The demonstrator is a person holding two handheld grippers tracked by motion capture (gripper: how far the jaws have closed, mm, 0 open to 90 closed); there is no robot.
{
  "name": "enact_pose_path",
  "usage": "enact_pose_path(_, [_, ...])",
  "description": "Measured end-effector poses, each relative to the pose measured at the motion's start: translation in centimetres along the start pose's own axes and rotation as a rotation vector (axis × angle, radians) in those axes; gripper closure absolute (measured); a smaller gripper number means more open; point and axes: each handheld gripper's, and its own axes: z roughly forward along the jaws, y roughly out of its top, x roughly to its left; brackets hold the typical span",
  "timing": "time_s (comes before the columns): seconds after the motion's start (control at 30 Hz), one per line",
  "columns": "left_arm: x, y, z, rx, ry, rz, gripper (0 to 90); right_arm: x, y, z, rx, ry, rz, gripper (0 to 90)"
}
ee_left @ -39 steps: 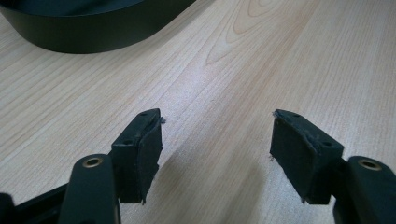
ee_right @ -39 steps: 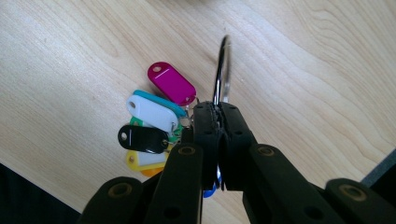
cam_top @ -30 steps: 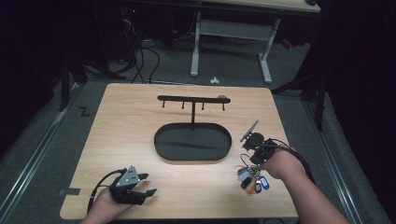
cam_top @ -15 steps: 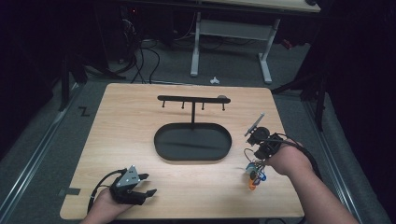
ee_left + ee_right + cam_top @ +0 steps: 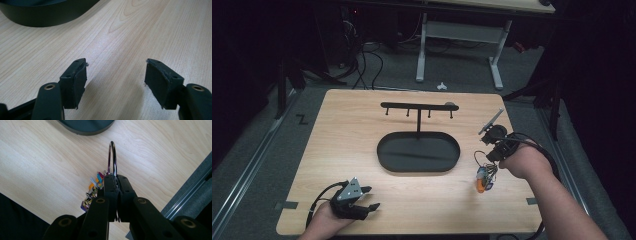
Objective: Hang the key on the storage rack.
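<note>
A light wooden table point(image 5: 362, 150) has a black stand in the middle, with an oval black tray point(image 5: 418, 152) at the bottom and a thin bar with little hooks point(image 5: 418, 106) on top. The right tool point(image 5: 495, 148) is over the right side of the table, near the tray's right end. Its two black jaws are pressed together on a shiny metal ring point(image 5: 112, 157), and the ring sticks up out of the tips. A bunch of keys point(image 5: 483, 178) hangs down from that ring (some have bright tops in orange, blue and purple). In the high view the bottom of the bunch is very close to the table, but I cannot tell if it touches the wood. The left tool point(image 5: 362, 197) is low at the front left part of the table, well apart from the keys. Its jaws are wide apart with nothing between them, just bare wood, and its pads point(image 5: 78, 82) look a little worn at the edges. The dark rim of the tray shows at the top of the left gripper view.
</note>
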Motion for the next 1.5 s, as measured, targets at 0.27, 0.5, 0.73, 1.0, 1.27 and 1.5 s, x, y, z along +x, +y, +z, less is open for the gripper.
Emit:
enact_pose_path(0.27, [0.0,0.0,0.0,0.004,-0.002,0.002,34.4,-0.4,0.8,-1.6,0.001,-0.012,0.002,87.9])
enact_pose_path(0.5, [0.0,0.0,0.0,0.006,-0.003,0.003,34.4,-0.5,1.6,-2.7,-0.003,-0.016,-0.006,87.9])
enact_pose_path(0.73, [0.0,0.0,0.0,-0.001,0.000,0.002,34.5,-0.4,2.6,-3.7,-0.007,-0.025,-0.008,87.9])
enact_pose_path(1.0, [0.1,0.0,-0.1,0.003,-0.002,0.004,34.5,-0.2,3.5,-4.2,-0.007,-0.038,-0.027,87.9])
enact_pose_path(1.27, [0.0,0.0,-0.3,-0.006,0.004,0.006,34.6,0.0,4.3,-4.1,-0.004,-0.037,-0.035,88.0])
enact_pose_path(1.5, [0.0,0.0,-0.3,-0.008,0.004,0.004,34.6,0.0,4.7,-4.0,0.001,-0.035,-0.030,88.0])
